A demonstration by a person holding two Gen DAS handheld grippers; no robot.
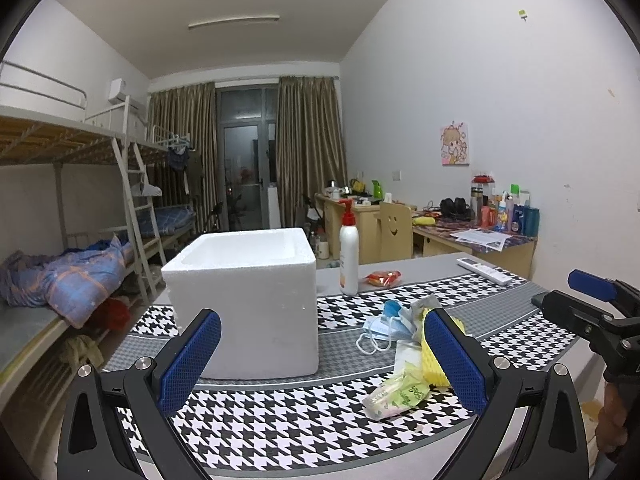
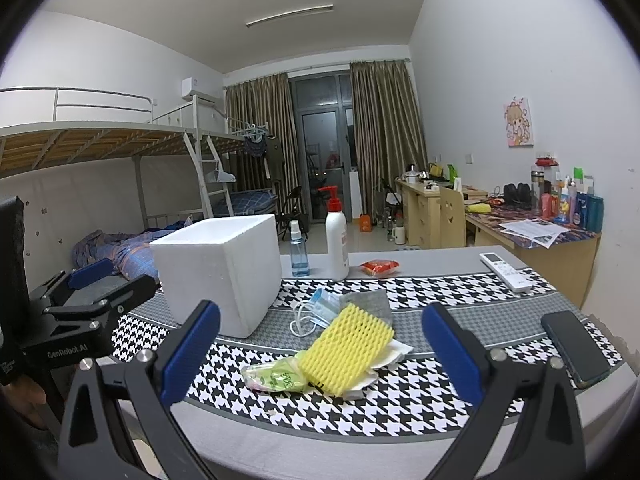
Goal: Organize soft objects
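A white foam box (image 1: 248, 300) stands open-topped on the houndstooth table cloth (image 1: 280, 428); it also shows in the right wrist view (image 2: 220, 272). To its right lies a pile of soft things: a yellow foam net (image 2: 348, 348), a green tissue pack (image 2: 276, 378), white tissues (image 2: 394, 354), a blue face mask (image 2: 320, 308) and a grey cloth (image 2: 370, 300). My left gripper (image 1: 320, 360) is open and empty, just before the box. My right gripper (image 2: 320, 356) is open and empty, with the pile between its fingers, above it. In the left wrist view the net (image 1: 432, 364) is partly hidden by my right finger.
A white pump bottle (image 2: 336, 240), a blue spray bottle (image 2: 299, 254) and a red packet (image 2: 380, 267) stand behind the pile. A white remote (image 2: 506, 271) and a dark phone (image 2: 576, 348) lie at the right. Bunk beds are left, desks far right.
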